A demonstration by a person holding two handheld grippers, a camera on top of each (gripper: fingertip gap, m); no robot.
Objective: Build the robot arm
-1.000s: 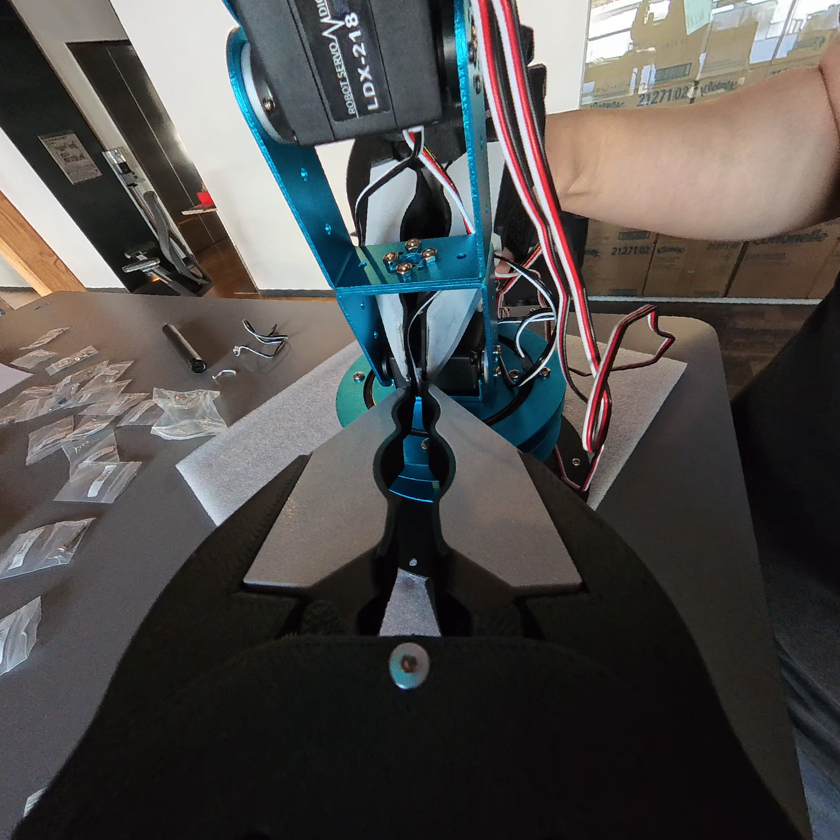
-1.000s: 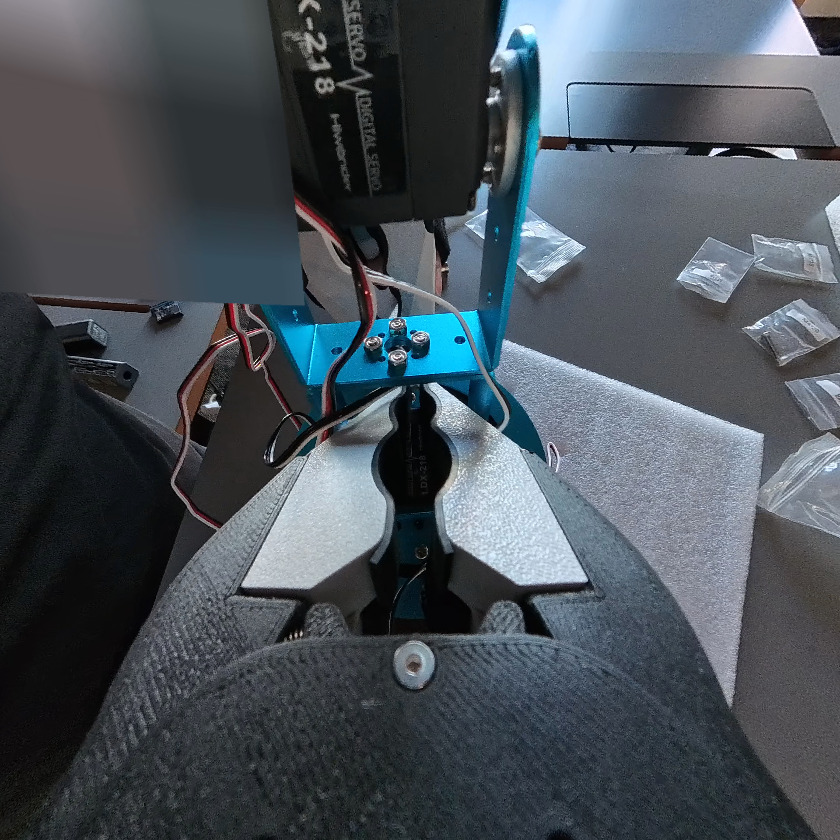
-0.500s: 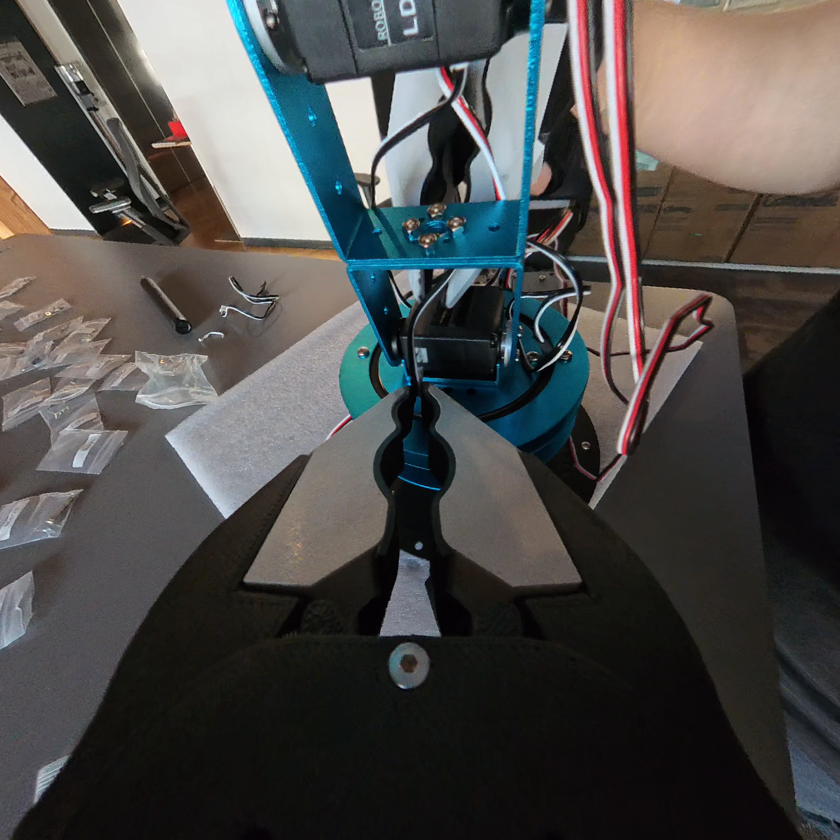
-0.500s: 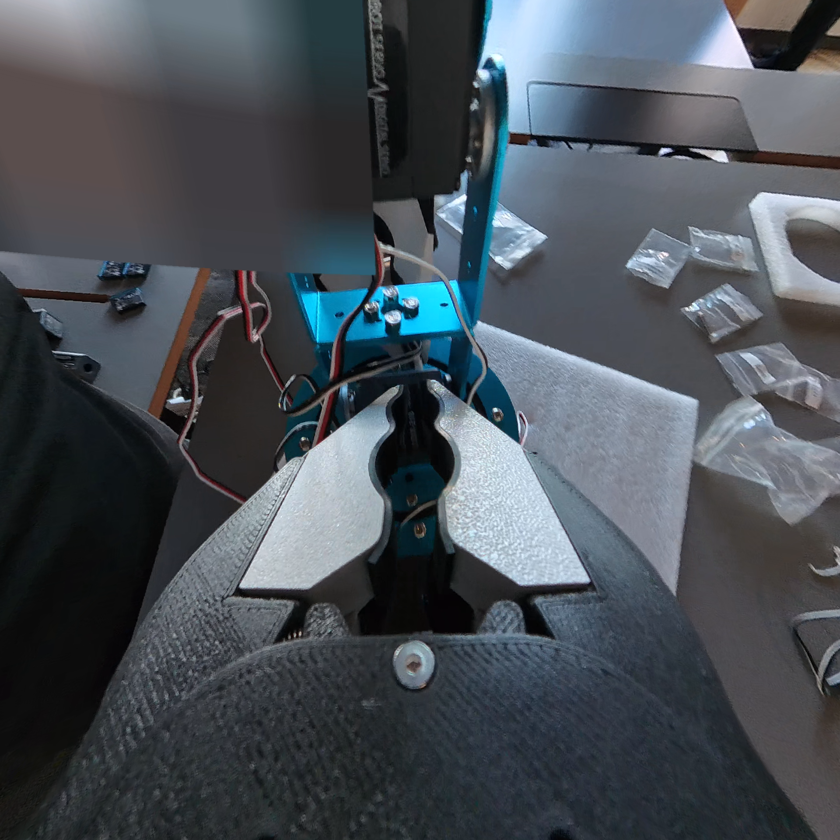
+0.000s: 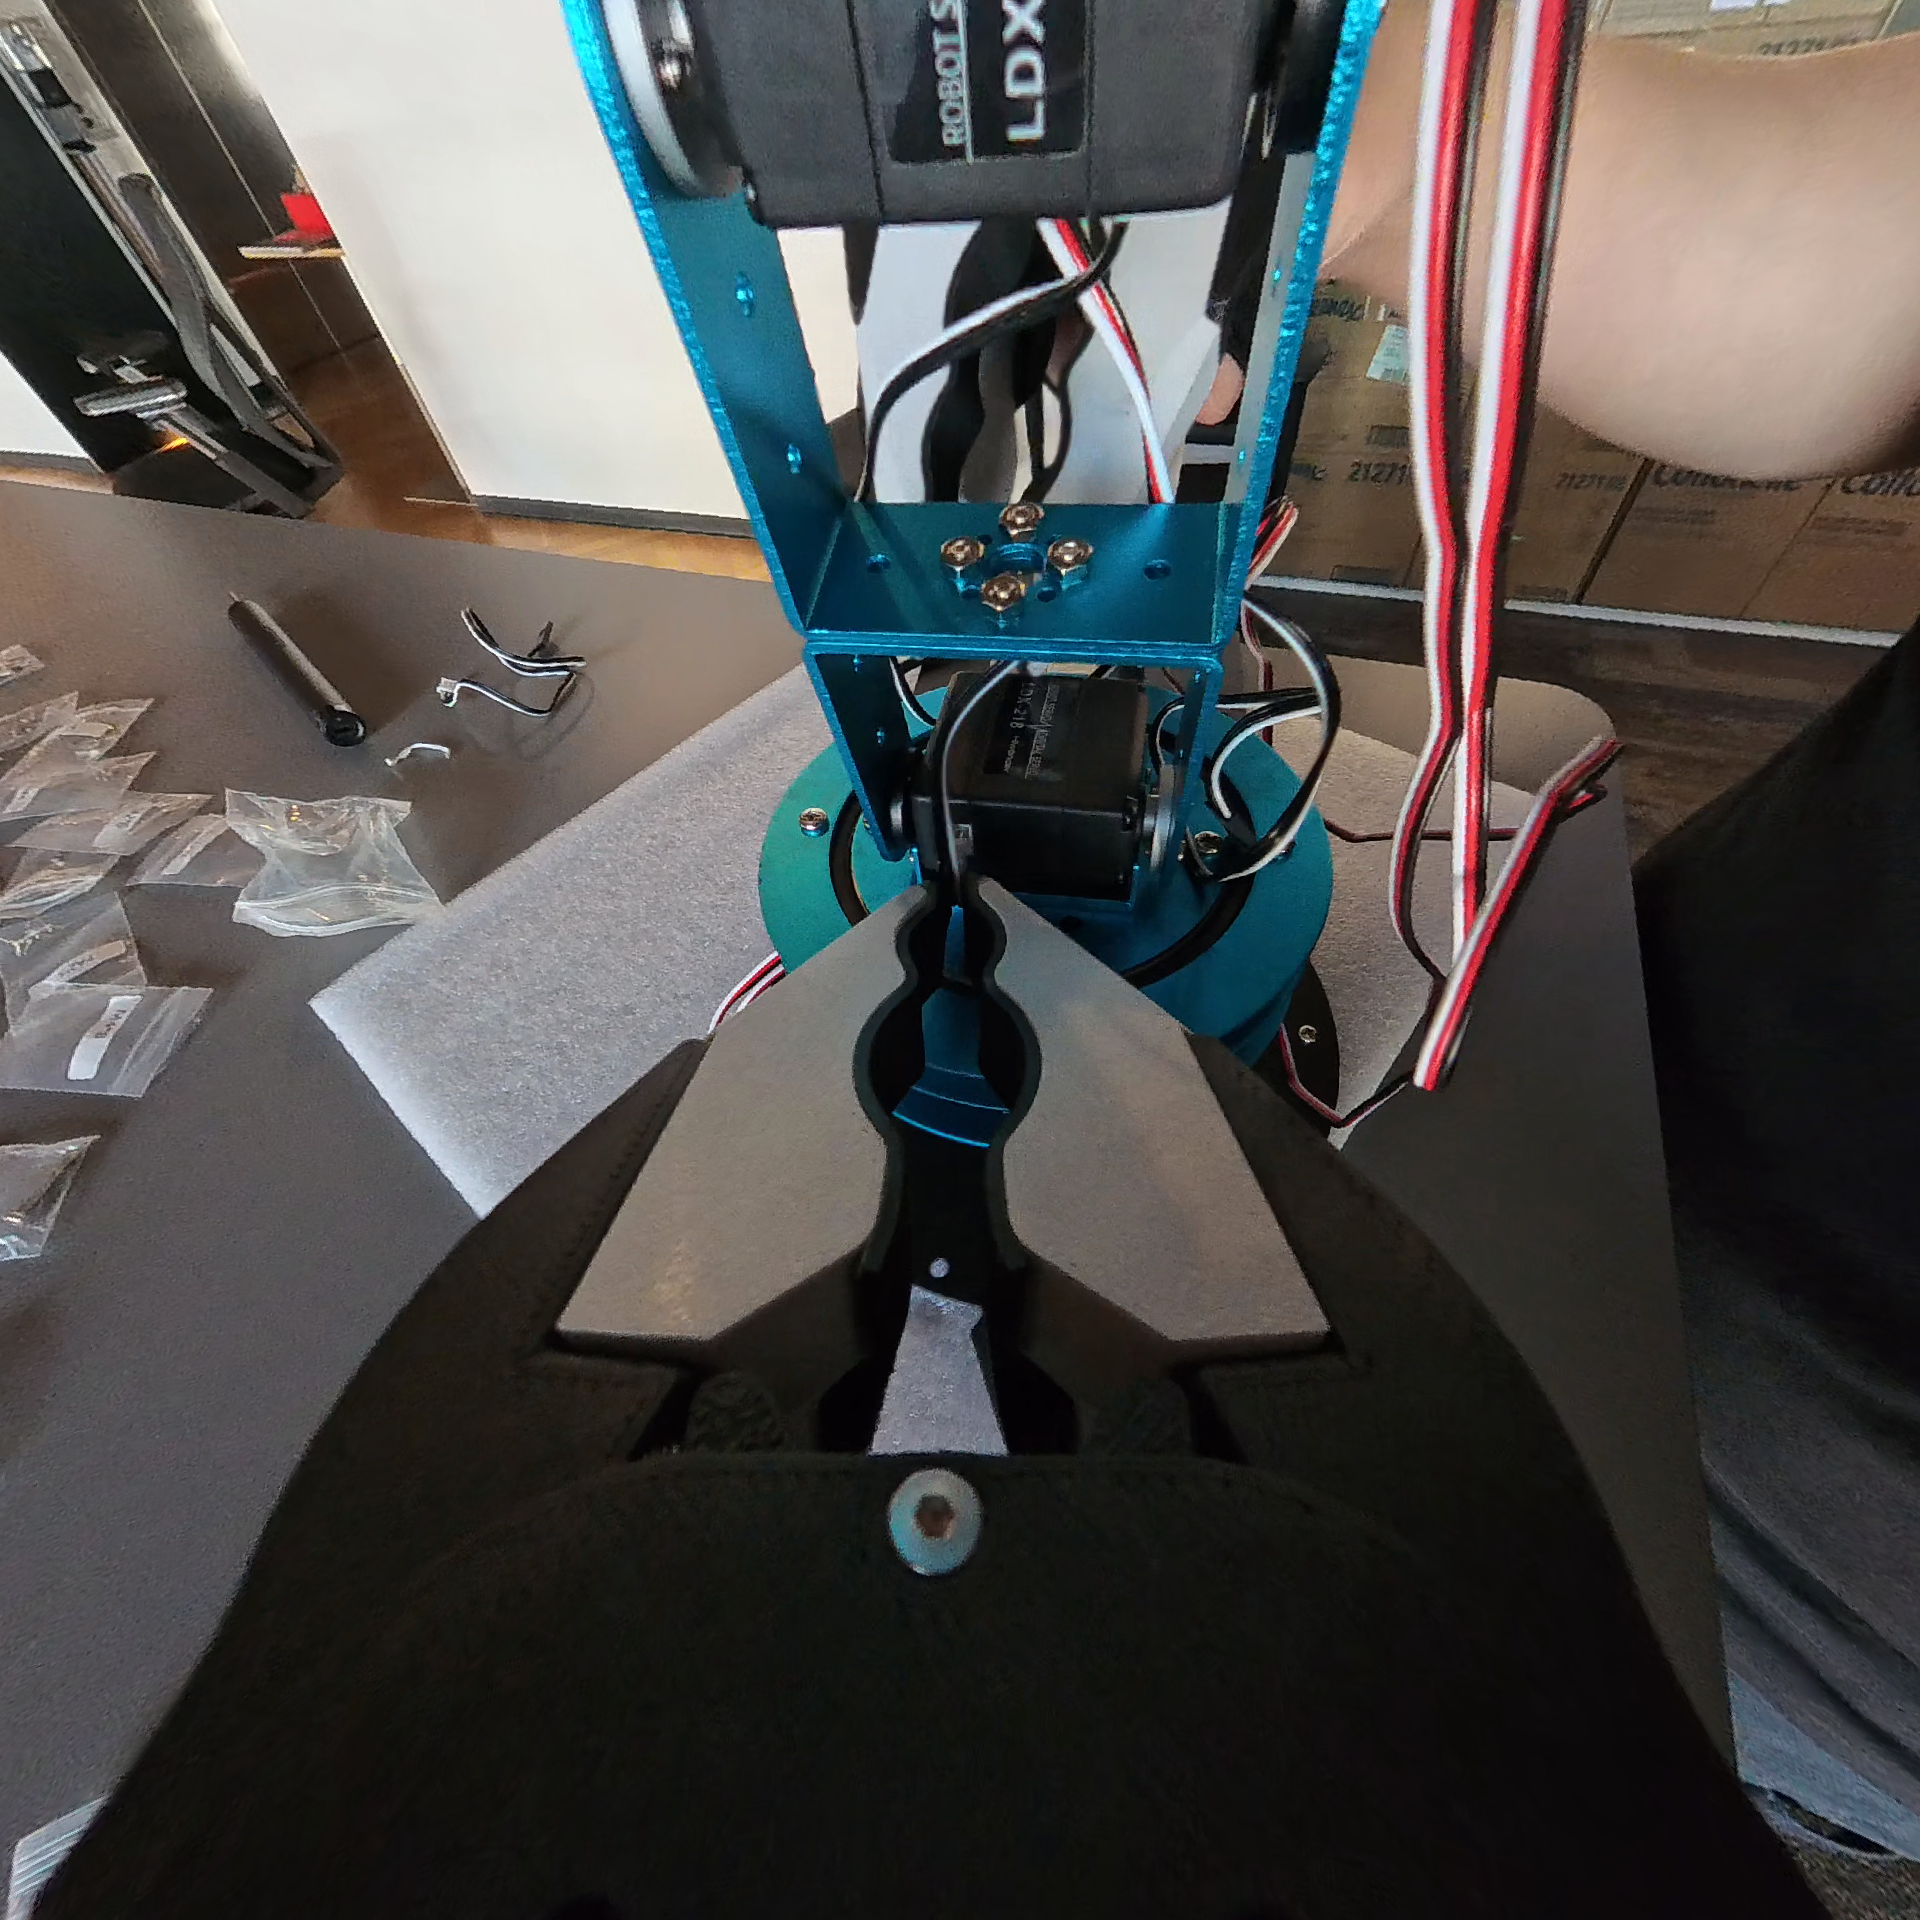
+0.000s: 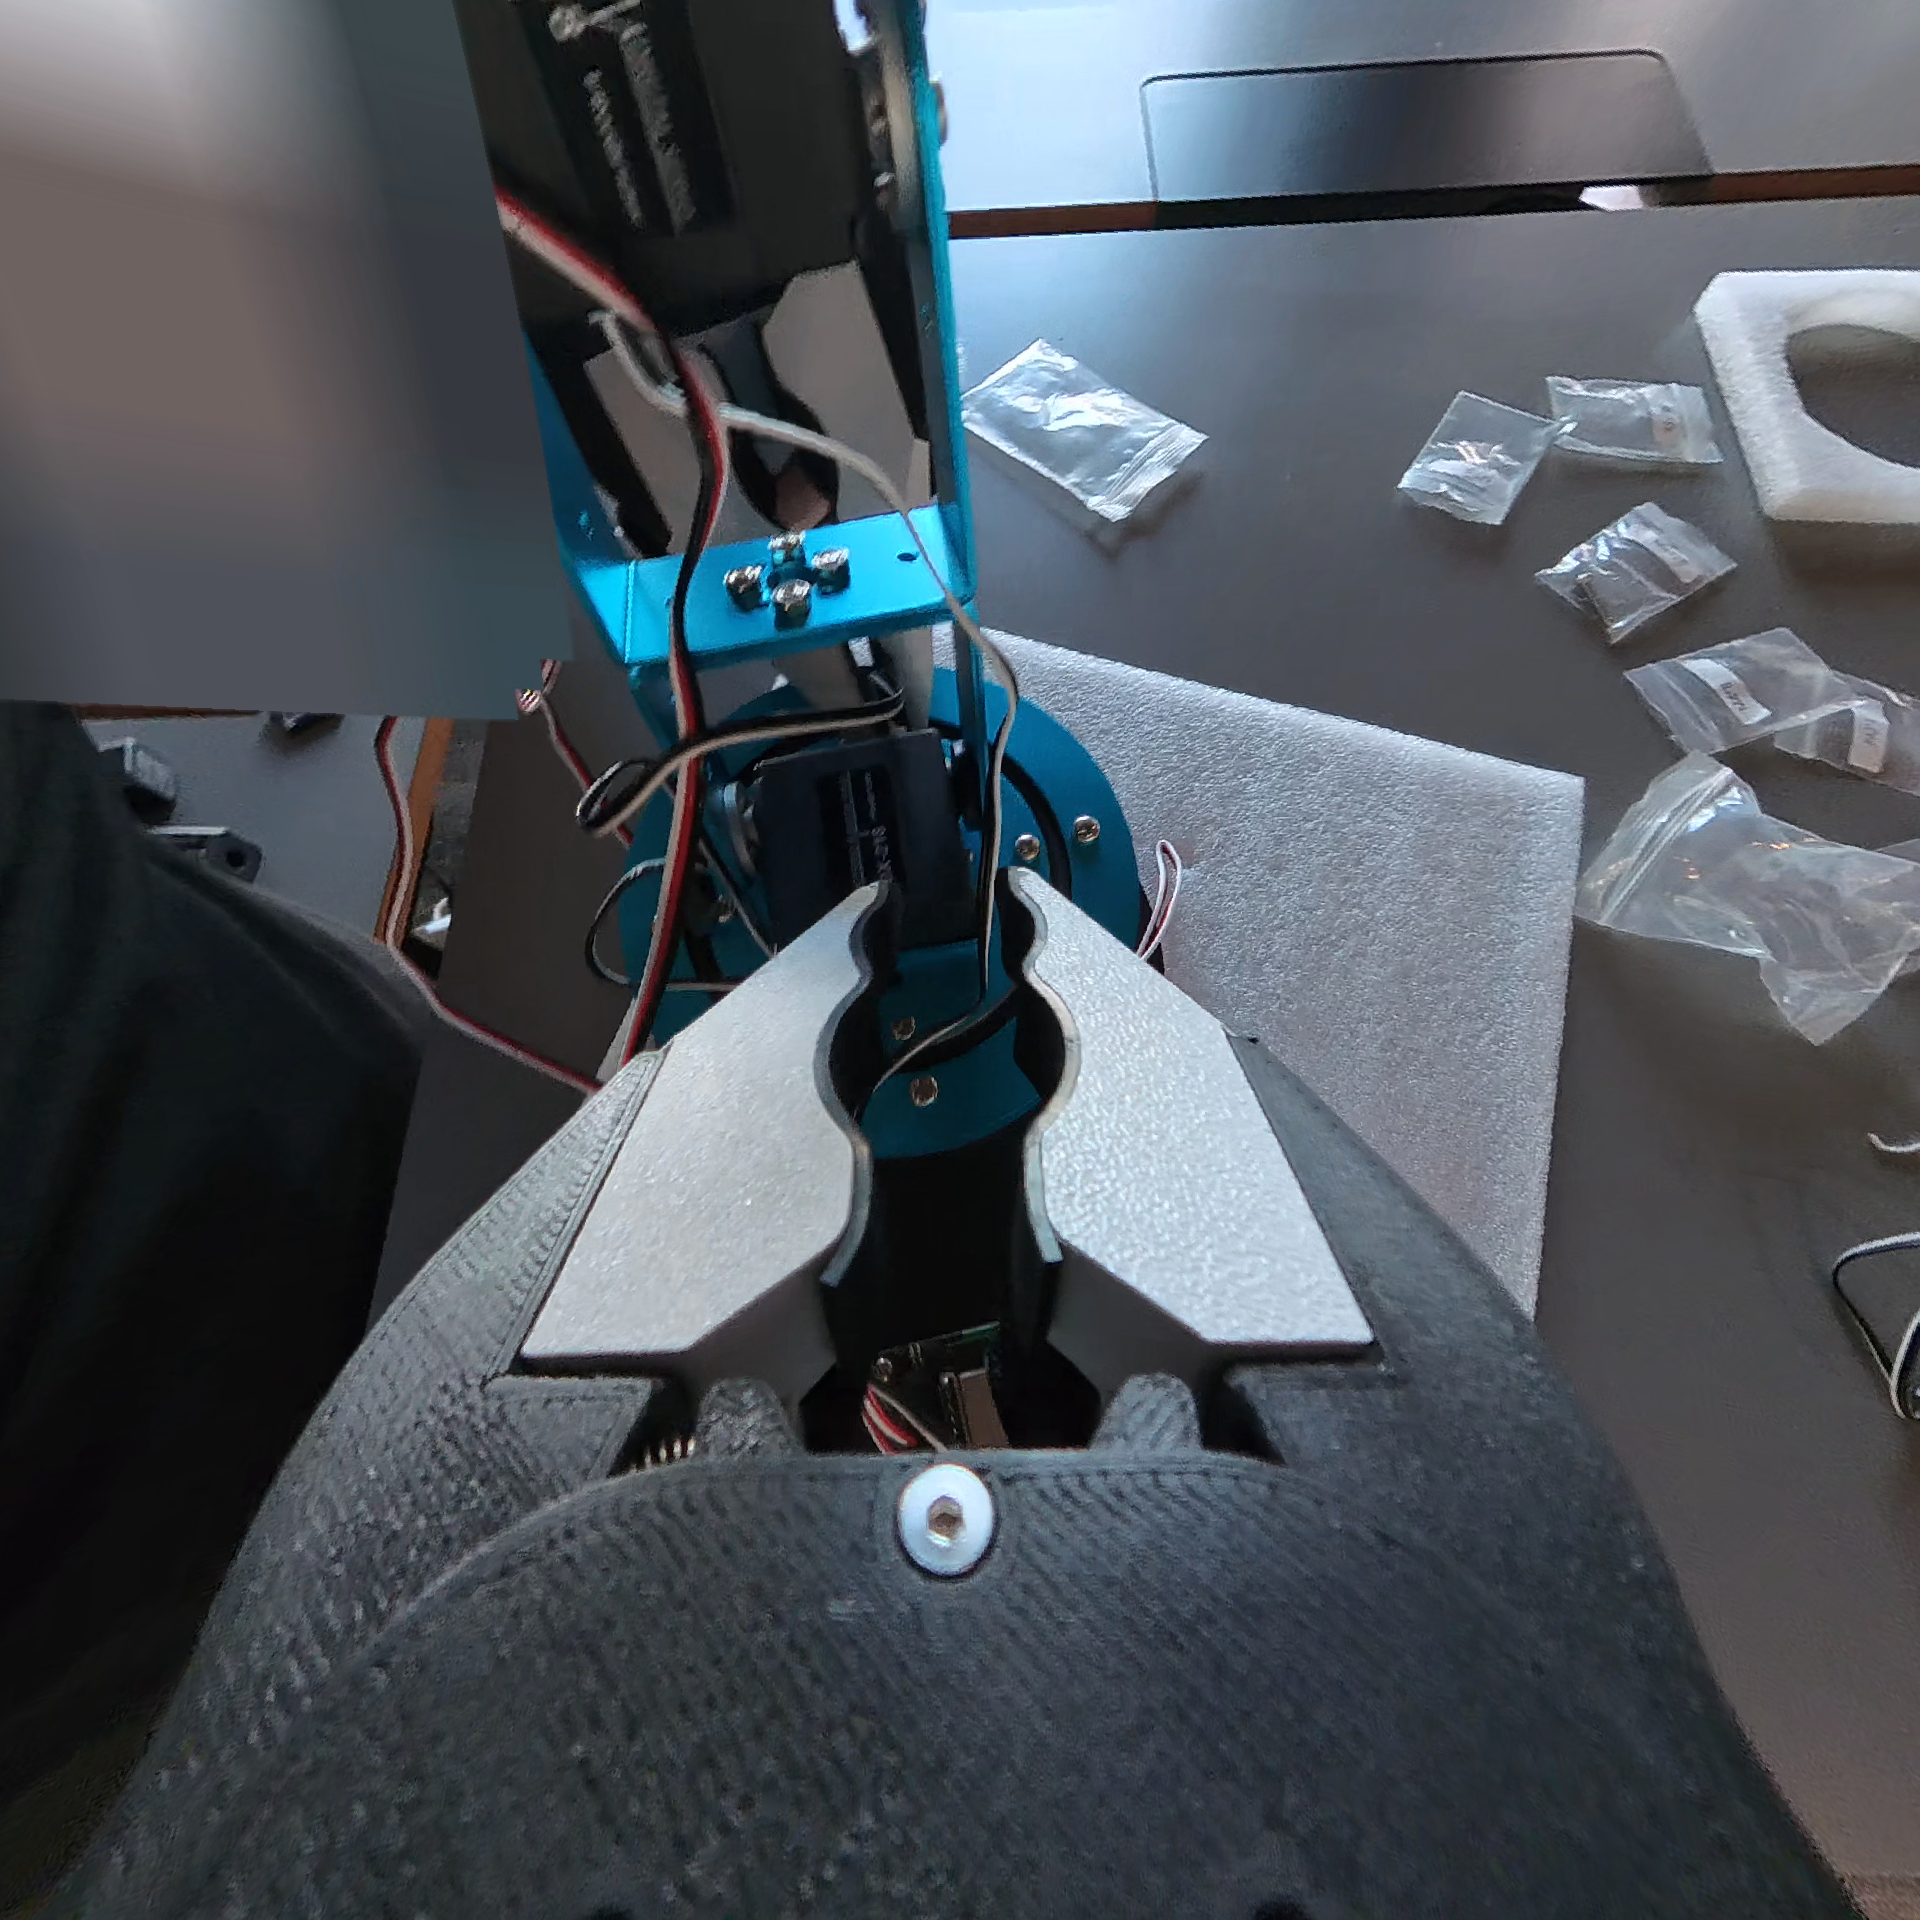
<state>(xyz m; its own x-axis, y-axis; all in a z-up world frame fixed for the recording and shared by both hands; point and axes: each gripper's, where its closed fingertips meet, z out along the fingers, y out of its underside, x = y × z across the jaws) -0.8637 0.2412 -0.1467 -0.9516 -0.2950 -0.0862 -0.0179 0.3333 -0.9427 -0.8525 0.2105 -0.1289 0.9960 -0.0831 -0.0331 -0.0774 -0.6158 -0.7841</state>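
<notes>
A small blue metal robot arm (image 5: 1013,566) with black servos stands on a round blue base (image 5: 1278,914) on a white foam sheet (image 5: 582,935). My left gripper (image 5: 951,894) is at the lower servo (image 5: 1029,790). Its jaws are shut on a black-and-white servo wire (image 5: 961,831) that runs between the tips. In the right wrist view, my right gripper (image 6: 948,891) is open, its tips on either side of the lower servo (image 6: 883,810) and the blue bracket foot, above the base (image 6: 1070,790). The upper bracket (image 6: 790,613) leans left.
Several clear parts bags (image 5: 322,862) (image 6: 1081,426) lie on the dark table. A black rod (image 5: 296,670) and loose wire bits lie at the far left. Red-white-black cables (image 5: 1465,520) hang at the right by a person's forearm (image 5: 1714,260). A white foam block (image 6: 1808,416) lies far right. Spacing between my two grippers at the tips: around 5 cm. The white foam block (image 6: 1808,416) is about 40 cm from both grippers' fingertips.
My right gripper's jaws have opened and it has drawn back from the bracket. The left view now shows the lower servo; the left jaws stay shut on the wire.
</notes>
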